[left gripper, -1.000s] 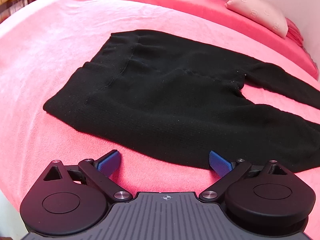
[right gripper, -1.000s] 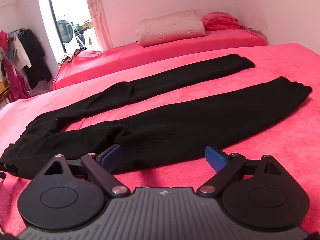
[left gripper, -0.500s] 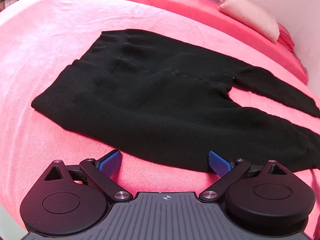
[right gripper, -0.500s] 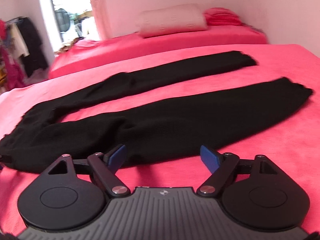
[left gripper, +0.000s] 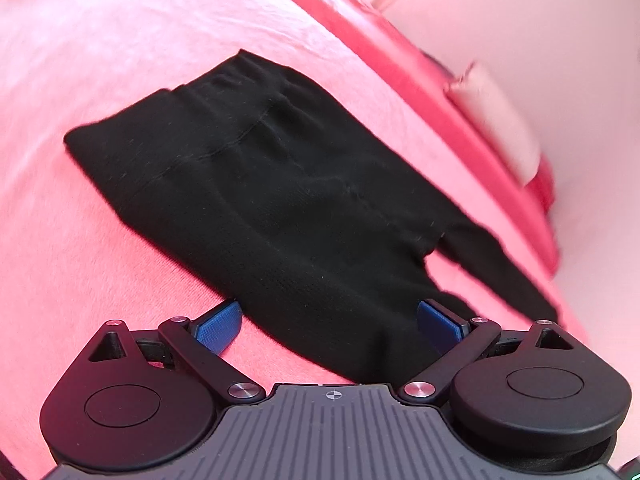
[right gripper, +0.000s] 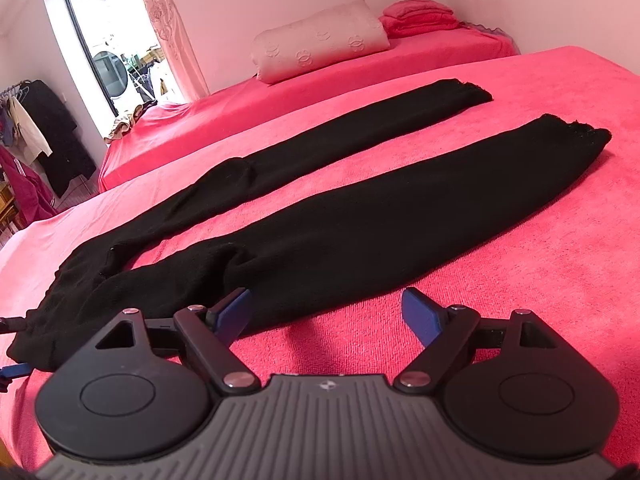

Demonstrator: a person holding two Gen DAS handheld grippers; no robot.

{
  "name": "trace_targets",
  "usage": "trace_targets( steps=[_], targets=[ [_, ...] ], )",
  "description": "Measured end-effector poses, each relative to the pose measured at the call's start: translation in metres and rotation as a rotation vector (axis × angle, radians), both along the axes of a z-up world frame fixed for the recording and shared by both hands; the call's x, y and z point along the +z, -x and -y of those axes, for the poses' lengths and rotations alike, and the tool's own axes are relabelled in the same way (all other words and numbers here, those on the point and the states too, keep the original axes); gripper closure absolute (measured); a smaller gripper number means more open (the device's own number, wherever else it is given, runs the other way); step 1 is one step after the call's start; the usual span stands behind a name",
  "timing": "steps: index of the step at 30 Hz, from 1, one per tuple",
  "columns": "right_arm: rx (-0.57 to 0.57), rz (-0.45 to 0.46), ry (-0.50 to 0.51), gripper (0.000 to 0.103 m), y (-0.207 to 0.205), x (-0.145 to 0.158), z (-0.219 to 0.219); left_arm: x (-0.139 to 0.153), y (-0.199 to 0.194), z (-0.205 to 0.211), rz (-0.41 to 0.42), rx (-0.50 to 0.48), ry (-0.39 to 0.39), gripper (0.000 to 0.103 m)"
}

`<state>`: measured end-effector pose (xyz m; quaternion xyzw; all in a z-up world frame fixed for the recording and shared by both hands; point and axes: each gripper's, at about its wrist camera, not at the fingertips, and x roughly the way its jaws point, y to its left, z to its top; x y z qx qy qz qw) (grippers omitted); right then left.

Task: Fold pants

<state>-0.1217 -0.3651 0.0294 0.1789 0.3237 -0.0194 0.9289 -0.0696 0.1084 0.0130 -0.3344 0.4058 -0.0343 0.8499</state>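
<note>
Black knit pants [right gripper: 360, 208] lie flat on a pink bedcover [right gripper: 520, 280], both legs stretched out to the right and apart. In the left wrist view the waistband and seat of the pants [left gripper: 260, 184] fill the middle. My left gripper [left gripper: 328, 322] is open, its blue pads either side of the pants' near edge by the hip. My right gripper [right gripper: 326, 312] is open and empty, low over the cover at the near leg's edge, left pad [right gripper: 232, 312] close to the cloth.
A second pink bed [right gripper: 320, 92] stands behind, with a cream pillow [right gripper: 320, 52] and folded pink cloth [right gripper: 420, 18]. Clothes hang on a rack [right gripper: 36, 128] at far left by a glass door [right gripper: 108, 60]. A wall lies to the right.
My left gripper has moved in and tilted, so the pants' near edge now lies between its pads. My right gripper has edged closer to the near leg. Both stay open.
</note>
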Motion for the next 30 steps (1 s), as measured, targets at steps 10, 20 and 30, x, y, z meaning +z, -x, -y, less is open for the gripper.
trace_targets(
  steps=[10,20,30],
  targets=[
    [-0.024,0.012,-0.019,0.017,0.009,0.004,0.004,-0.003,-0.019,0.012,-0.002,-0.019,-0.059,0.000],
    [-0.223,-0.003,-0.139,0.033,0.029,0.009,0.059,-0.005,-0.008,-0.011,-0.038,0.024,-0.033,0.000],
    [-0.274,-0.095,-0.294,0.039,0.014,0.008,0.088,-0.012,-0.003,-0.022,-0.025,0.062,0.023,0.000]
  ],
)
